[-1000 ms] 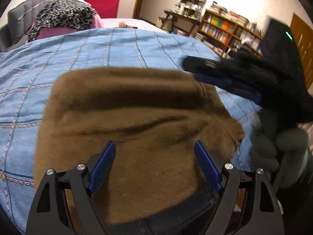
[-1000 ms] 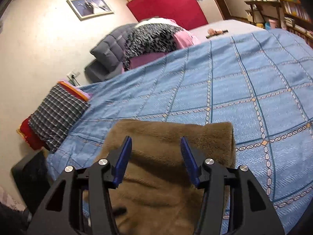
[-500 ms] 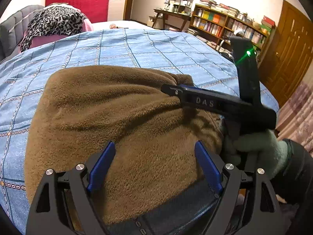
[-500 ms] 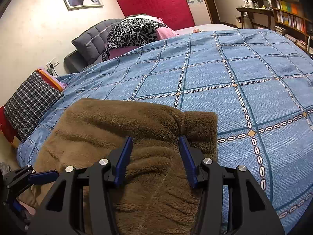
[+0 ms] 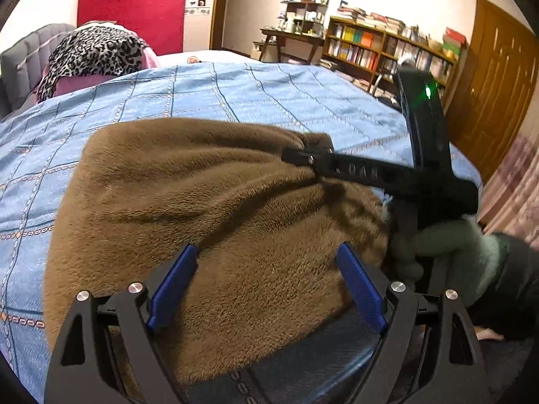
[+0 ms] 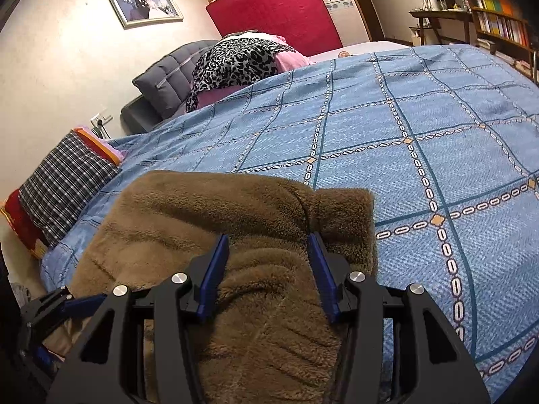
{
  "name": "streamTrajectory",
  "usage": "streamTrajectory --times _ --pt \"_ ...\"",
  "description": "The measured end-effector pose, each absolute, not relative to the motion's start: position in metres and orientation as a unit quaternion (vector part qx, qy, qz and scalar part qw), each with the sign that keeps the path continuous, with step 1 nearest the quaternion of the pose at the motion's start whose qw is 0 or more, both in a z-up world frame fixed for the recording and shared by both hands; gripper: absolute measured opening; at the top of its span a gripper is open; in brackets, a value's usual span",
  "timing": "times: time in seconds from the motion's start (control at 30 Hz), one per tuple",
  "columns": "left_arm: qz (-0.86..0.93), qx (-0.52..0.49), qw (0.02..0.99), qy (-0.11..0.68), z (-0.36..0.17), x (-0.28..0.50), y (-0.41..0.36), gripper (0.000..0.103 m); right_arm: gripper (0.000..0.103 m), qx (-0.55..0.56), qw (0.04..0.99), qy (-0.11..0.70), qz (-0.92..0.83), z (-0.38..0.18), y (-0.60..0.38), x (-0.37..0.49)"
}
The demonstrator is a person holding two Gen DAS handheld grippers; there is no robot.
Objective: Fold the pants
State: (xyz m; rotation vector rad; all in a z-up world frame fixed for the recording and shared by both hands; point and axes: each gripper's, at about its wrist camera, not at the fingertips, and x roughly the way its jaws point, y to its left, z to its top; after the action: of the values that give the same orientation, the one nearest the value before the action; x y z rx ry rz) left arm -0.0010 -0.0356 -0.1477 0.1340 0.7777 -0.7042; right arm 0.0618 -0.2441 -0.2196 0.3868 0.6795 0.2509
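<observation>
The brown fleece pants (image 5: 209,208) lie bunched on the blue patterned bedspread (image 5: 235,91) at the near edge of the bed. My left gripper (image 5: 266,259) is open, its blue fingers spread above the near part of the pants. My right gripper (image 6: 269,245) is open with its fingers pressed on the pants (image 6: 235,208) near their right corner. In the left wrist view the right gripper (image 5: 303,158) lies flat on the pants' far right edge, held by a gloved hand (image 5: 448,245). The left gripper's tip (image 6: 50,306) shows low left in the right wrist view.
A leopard-print cloth (image 6: 235,60) on pink bedding lies by the grey headboard (image 6: 161,77). A plaid pillow (image 6: 64,181) sits beside the bed's left edge. Bookshelves (image 5: 387,47) and a wooden door (image 5: 498,77) stand beyond the bed's right side.
The right gripper came down from above the bed and settled onto the right edge of the pants. The left gripper stayed open over the near part, shifting slightly.
</observation>
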Motion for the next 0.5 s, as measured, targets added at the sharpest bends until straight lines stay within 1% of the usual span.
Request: streamTrajectory --times 0.07,0.2,0.3,0.4,0.5 --pt "-0.334 0.071 0.866 0.366 -0.143 -0.002 -0.035 0.085 0.052 0.186 0.917 0.328 0.128 -0.213 -0.243 0.058" --pt "-0.328 0.084 0.863 0.374 -0.152 0.0 -0.039 0.085 0.053 0.189 0.919 0.32 0.129 -0.197 -0.247 0.041" --pt "-0.327 0.084 0.865 0.372 -0.153 -0.001 -0.04 0.085 0.057 0.169 0.926 0.316 0.12 -0.189 -0.247 0.018" --pt "-0.326 0.077 0.864 0.375 -0.153 0.0 -0.038 0.085 0.057 0.135 0.931 0.323 0.106 -0.191 -0.242 -0.002" --pt "-0.328 0.083 0.863 0.376 -0.154 0.0 -0.039 0.085 0.058 0.134 0.928 0.335 0.096 -0.205 -0.245 -0.019"
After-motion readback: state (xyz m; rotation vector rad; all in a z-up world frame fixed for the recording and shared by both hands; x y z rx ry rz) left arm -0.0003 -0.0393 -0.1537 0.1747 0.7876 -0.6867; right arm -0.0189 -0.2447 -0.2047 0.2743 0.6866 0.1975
